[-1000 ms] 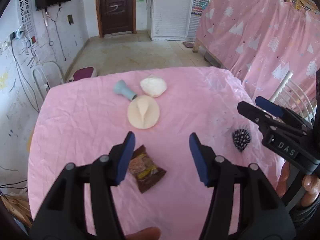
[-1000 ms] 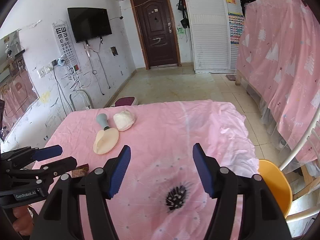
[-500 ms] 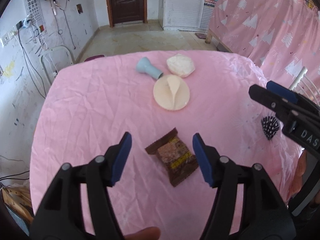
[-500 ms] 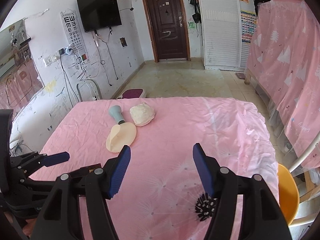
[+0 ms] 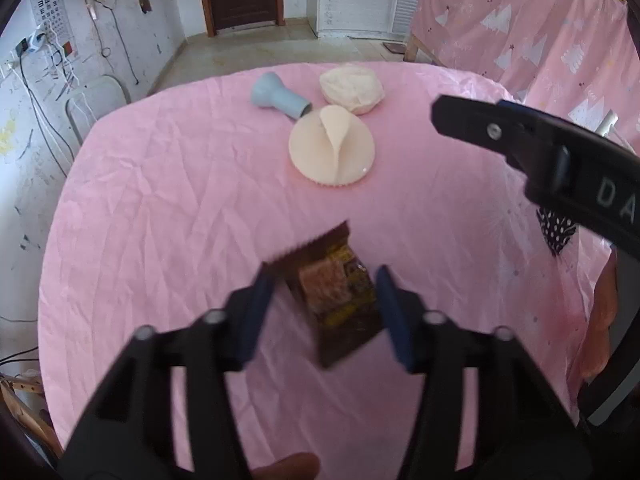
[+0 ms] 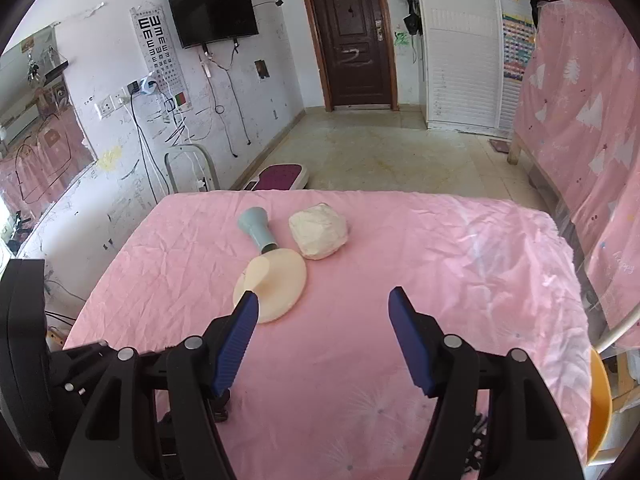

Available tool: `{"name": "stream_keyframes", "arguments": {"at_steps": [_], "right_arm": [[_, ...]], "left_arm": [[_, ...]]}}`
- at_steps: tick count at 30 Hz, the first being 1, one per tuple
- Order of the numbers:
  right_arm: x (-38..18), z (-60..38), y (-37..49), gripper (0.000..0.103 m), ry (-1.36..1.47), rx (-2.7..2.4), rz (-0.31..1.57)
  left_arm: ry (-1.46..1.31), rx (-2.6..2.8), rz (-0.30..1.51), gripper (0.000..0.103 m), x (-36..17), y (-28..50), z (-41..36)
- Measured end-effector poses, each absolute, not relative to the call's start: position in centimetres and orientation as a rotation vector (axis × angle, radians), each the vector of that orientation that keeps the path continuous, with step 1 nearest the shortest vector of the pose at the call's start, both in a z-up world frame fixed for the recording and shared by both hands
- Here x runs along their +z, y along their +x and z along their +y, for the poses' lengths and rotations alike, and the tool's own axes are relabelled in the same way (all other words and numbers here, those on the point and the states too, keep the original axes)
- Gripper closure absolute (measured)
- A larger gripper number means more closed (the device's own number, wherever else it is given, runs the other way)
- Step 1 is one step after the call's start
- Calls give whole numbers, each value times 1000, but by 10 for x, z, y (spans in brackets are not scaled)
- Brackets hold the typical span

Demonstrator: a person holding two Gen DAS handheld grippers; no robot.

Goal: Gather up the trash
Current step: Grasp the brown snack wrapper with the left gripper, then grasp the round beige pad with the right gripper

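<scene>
Brown wrapper (image 5: pixel 334 294) between parted left tool (image 5: pixel 326 304) | left view only | right tool (image 6: pixel 324 332) gapes

Wrapper (image 5: pixel 334 294): brown snack packet with a serrated end and a yellow-and-red printed panel; lies flat on the pink-covered table (image 5: pixel 160 220), turned at a diagonal.
Crumpled wad (image 5: pixel 353 90): white, lumpy, at the table's far side.
Dotted scrap (image 5: pixel 556 230): black with white dots, near the right edge.
</scene>
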State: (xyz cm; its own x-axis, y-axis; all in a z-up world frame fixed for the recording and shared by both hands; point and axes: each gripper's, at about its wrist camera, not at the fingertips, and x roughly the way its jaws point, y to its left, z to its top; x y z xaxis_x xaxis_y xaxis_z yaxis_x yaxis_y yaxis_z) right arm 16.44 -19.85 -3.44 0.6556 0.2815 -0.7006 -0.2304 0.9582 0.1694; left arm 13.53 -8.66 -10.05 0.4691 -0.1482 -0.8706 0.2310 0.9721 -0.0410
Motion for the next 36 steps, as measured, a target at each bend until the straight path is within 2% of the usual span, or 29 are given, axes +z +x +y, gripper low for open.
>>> {"name": "stream_keyframes", "arguments": {"at_steps": [6,21,36], "right_arm": [[-45,-179,180,45,57,330,845],[-68,-129,213,45,-17,375,931],[-86,-108,223,48,-99,310,939]], "left_arm": [[60,-231,1050,68,-101,137,-78],[-33,-168,1018,68,-89,136,-24],[-64,-156,1018,68,-92,138,-12]]}}
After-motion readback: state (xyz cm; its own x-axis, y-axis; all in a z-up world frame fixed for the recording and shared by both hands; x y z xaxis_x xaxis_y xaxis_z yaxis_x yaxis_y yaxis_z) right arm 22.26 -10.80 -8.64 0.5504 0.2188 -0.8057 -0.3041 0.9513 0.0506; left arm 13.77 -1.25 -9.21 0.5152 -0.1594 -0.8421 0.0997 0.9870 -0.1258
